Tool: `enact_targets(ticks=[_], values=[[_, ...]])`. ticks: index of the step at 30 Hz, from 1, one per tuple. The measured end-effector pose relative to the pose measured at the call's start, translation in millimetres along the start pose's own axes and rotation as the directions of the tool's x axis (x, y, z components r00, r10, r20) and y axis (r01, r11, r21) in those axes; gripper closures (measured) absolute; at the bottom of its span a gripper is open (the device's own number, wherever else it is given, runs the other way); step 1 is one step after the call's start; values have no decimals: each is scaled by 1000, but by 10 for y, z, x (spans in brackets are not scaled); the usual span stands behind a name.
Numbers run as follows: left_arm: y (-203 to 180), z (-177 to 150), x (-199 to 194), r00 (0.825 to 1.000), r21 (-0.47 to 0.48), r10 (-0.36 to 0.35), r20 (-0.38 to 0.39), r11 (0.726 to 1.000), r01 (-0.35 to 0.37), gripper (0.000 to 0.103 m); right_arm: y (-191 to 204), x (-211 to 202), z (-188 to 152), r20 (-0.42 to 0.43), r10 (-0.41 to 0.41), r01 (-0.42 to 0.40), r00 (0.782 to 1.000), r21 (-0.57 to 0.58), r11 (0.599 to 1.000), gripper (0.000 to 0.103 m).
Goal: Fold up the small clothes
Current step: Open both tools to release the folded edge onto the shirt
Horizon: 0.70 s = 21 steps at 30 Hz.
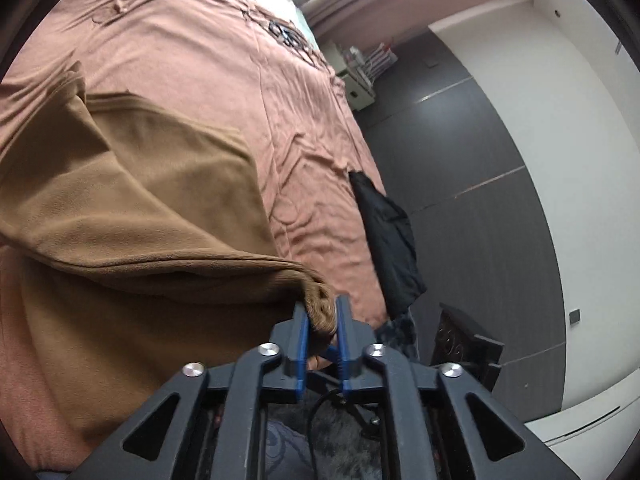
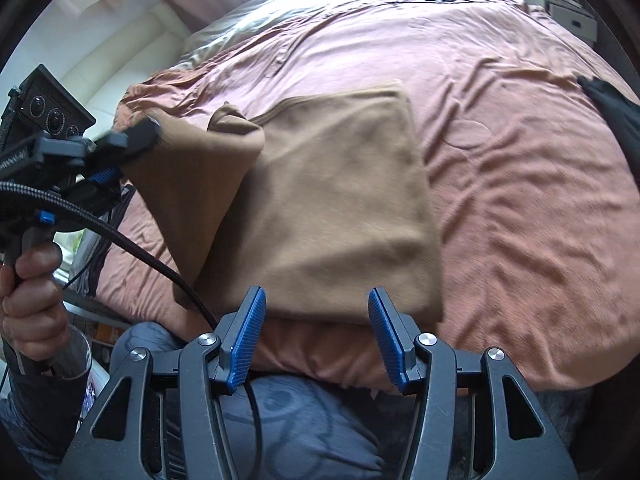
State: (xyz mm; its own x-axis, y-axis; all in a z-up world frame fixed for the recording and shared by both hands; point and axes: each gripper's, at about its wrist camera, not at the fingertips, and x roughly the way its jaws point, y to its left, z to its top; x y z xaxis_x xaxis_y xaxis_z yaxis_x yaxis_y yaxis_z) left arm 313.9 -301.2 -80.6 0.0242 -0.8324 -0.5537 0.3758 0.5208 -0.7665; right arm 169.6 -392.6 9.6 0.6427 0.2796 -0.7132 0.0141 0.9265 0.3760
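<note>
Brown garment (image 2: 328,200) is pinched at its ribbed cuff by left gripper (image 1: 320,314), mid-fold; right gripper (image 2: 316,300) is spread, empty; laying across is judged next.

A brown fleece garment (image 2: 332,208) lies partly folded near the bed's (image 2: 520,200) front edge, its ribbed left corner lifted off the cover.

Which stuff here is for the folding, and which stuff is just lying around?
For the folding:
- brown garment, partly folded on the bed
- left gripper, shut on the garment's ribbed edge
- right gripper, open, near the garment's front edge

Just lying about:
- black cloth at the bed's edge
- pink bedspread underneath
- white cabinet beyond the bed
</note>
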Motion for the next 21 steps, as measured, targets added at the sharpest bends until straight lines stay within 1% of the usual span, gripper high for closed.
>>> enact_targets(ticks=[1,2,3,5,8,13,15,18,21], values=[[22,-17,20,1000,-4,-13,-13,1000,13,62,-11,-8,-7,-3,0,0,1000,3,1000,52],[32,-34,14,1000,-5,-22,-13,1000,22,45,-13,0,1,-6,1,-1,1000,3,1000,52],[42,-47,-18,1000,0,-18,0,1000,18,41,-10,-7,-5,-13,2,-2,1000,-2,1000,52],[62,-68,-118,999,17,17,28,1000,-18,40,1,25,7,-25,2,-2,1000,-15,1000,52],[181,-76,-265,998,1,47,51,999,-47,40,7,117,67,-39,4,-5,999,-24,1000,52],[415,-107,-483,987,-13,144,68,990,-143,40,82,299,178,-65,-5,0,998,-73,997,52],[516,-141,-539,981,-22,183,65,983,-182,40,120,389,229,-80,-35,27,996,-101,995,52],[665,-203,-615,975,-40,216,57,976,-214,40,180,536,310,-101,-80,66,992,-135,989,52],[789,-259,-691,970,-58,236,55,971,-233,40,256,686,385,-124,-121,98,985,-179,979,58]])
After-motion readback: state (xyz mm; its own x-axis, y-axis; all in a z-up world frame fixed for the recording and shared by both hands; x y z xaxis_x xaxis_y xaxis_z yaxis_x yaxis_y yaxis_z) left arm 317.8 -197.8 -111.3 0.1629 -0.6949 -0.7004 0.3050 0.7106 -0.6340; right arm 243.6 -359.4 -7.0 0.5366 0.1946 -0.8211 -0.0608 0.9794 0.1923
